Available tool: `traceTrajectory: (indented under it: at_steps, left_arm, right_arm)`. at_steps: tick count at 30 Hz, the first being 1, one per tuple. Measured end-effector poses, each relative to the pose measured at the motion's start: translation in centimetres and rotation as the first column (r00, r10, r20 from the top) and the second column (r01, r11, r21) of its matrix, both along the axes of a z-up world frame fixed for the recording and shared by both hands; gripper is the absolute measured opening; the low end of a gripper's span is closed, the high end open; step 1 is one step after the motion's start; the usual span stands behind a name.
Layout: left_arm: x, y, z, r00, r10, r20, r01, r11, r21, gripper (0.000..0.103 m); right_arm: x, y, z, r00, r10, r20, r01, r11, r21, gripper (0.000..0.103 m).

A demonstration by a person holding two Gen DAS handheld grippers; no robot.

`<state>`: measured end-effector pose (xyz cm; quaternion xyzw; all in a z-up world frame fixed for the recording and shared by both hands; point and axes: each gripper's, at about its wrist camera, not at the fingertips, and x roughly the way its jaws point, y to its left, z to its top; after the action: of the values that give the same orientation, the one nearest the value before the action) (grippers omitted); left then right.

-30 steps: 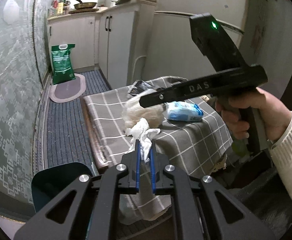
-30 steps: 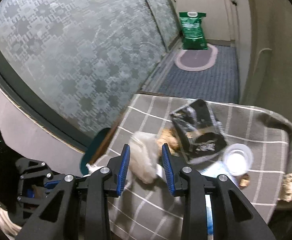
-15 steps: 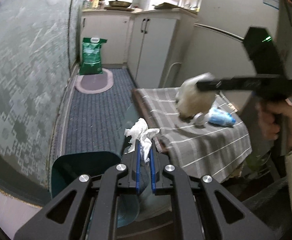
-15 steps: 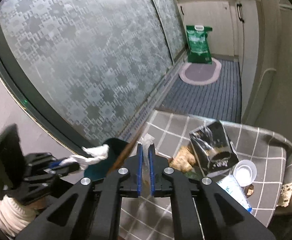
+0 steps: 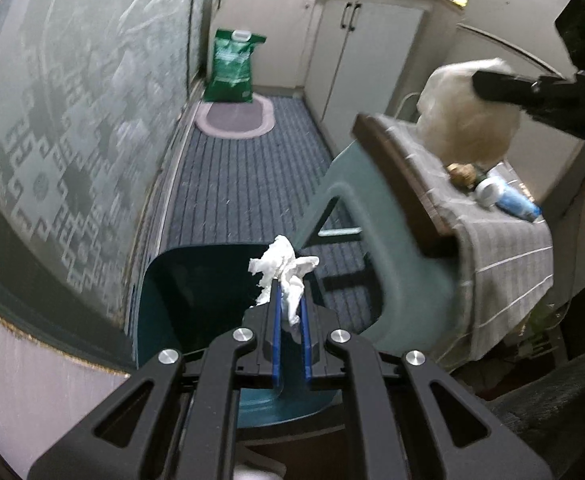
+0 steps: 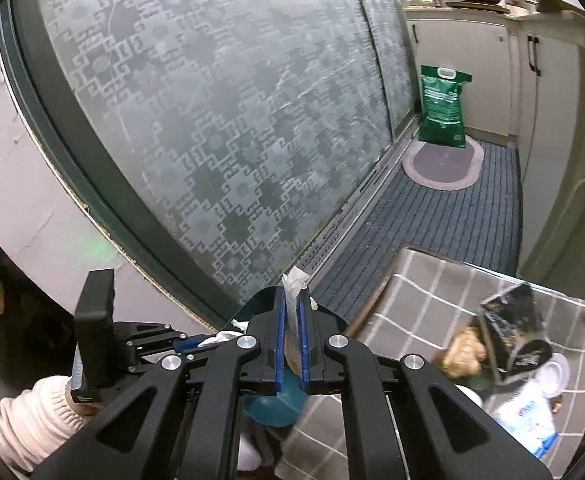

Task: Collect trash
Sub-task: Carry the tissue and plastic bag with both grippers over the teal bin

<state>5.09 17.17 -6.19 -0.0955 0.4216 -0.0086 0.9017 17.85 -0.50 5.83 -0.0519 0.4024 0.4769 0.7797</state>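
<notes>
My left gripper (image 5: 290, 300) is shut on a crumpled white tissue (image 5: 282, 270) and holds it over the open teal trash bin (image 5: 180, 292). My right gripper (image 6: 291, 308) is shut on a translucent plastic bag (image 6: 294, 280); in the left wrist view the bag (image 5: 466, 120) hangs lifted above the table. The left gripper (image 6: 196, 344) with its tissue (image 6: 220, 337) shows in the right wrist view beside the bin (image 6: 272, 404). On the checked tablecloth (image 6: 412, 300) lie a black wrapper (image 6: 512, 328), a brown crumpled scrap (image 6: 462, 354), a white cup (image 6: 554, 374) and a blue-white packet (image 6: 526, 416).
A frosted patterned glass door (image 6: 212, 100) runs along the left. A green sack (image 5: 234, 66) and an oval mat (image 5: 234, 118) lie on the striped carpet (image 5: 236, 184). White cabinets (image 5: 364, 44) stand behind the table.
My right gripper closed on the plastic bag and lifted it off the table. My left gripper carried the tissue left, from over the table to over the bin.
</notes>
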Motion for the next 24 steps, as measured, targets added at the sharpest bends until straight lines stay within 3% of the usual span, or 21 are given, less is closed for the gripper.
traceTrajectory:
  at_steps: [13, 24]
  left_arm:
    - [-0.6, 2.9, -5.6, 0.988, 0.036, -0.148, -0.033, 0.999, 0.022, 0.009]
    - [-0.7, 3.8, -7.9, 0.973, 0.027, -0.228, -0.023, 1.0, 0.018, 0.011]
  right_arm:
    - [-2.3, 7.0, -3.5, 0.998, 0.06, -0.033, -0.063, 0.992, -0.107, 0.006]
    - [-3.8, 11.5, -7.7, 0.993, 0.085, -0.085, -0.102, 0.971, -0.218, 0.006]
